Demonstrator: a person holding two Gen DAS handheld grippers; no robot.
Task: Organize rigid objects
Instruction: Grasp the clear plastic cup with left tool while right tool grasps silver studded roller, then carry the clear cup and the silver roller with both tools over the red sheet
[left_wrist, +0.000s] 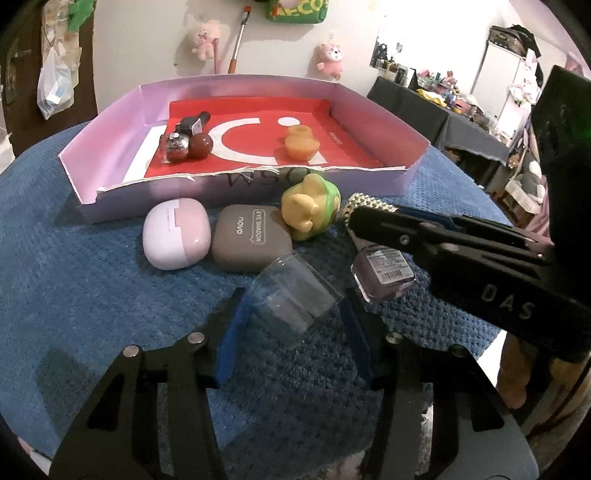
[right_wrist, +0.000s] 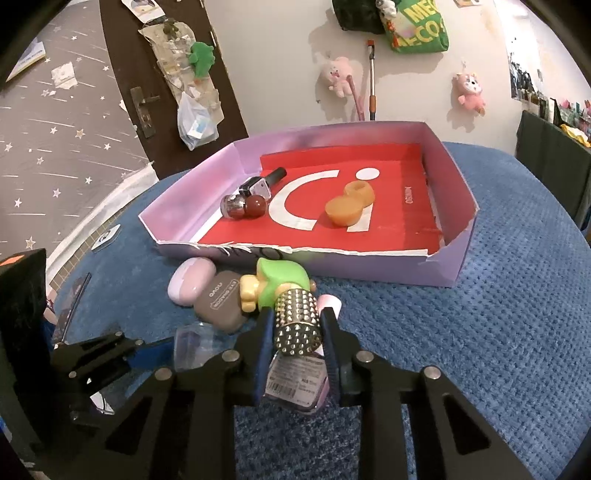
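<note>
Two grippers work before the box. Right gripper has its jaws clamped on a bottle's studded cap, hiding its lilac body. Left gripper has its jaws against a clear jar lying on the surface; contact is hard to judge.

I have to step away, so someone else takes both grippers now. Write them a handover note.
Left gripper: closed around the clear plastic cup, lying on the blue mat.
Right gripper: shut on the studded cap of the purple nail polish bottle.
Done: two nail polish bottles and the orange piece lie in the lilac tray.
Left: the cup, the purple bottle, the pink case, the grey eye shadow case and the yellow-green toy, all on the mat before the tray.
</note>
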